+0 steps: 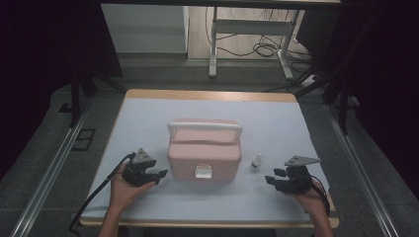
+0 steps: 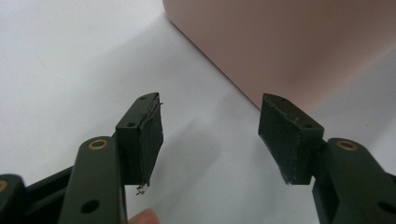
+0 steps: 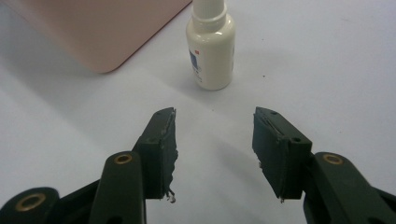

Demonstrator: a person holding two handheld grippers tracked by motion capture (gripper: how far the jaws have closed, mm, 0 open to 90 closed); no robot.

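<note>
**Pink case mid-desk, small bottle beside it, both tools spread and empty**

The desk (image 1: 148,113) is covered by a pale sheet, with a wooden edge showing along its far side. At its middle sits a pink case (image 1: 204,157), long axis running left to right across the desk, its white handle (image 1: 204,127) lying along the same line at the top and a white latch (image 1: 204,171) facing the person.

The left tool (image 1: 159,176) rests near the case's front left corner, held by the left hand (image 1: 126,190); its jaws stand wide apart with nothing between them and point toward the case wall. The right tool (image 1: 271,178), in the right hand (image 1: 309,196), is likewise wide and empty, well apart from the case.

A small white bottle (image 1: 256,162) stands upright just right of the case, long axis vertical, cap up. In the right gripper view it sits ahead of the spread jaws, not touching them.
</note>
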